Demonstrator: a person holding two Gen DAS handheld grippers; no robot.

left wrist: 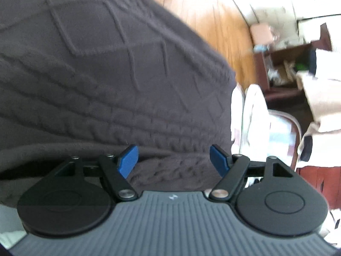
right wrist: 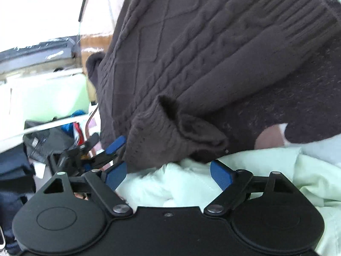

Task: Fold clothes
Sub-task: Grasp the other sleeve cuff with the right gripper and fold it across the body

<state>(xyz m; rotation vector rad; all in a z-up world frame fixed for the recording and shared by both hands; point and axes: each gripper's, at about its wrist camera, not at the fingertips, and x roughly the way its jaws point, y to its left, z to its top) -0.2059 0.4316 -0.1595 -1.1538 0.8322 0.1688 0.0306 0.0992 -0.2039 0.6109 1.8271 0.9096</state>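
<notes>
Sweater [left wrist: 110,81] dark cable-knit, on pale green bedding [right wrist: 277,170], left gripper [left wrist: 173,160] jaws apart, right gripper [right wrist: 168,175] jaws apart

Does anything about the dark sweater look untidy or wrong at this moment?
Yes. In the right wrist view the dark cable-knit sweater has a ribbed cuff lying crumpled with its opening gaping, on the pale green fabric, not laid flat. Both the left gripper and right gripper are open.

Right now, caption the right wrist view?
Open right hand-held gripper over pale green bedding, facing a dark cable-knit sweater.
</notes>
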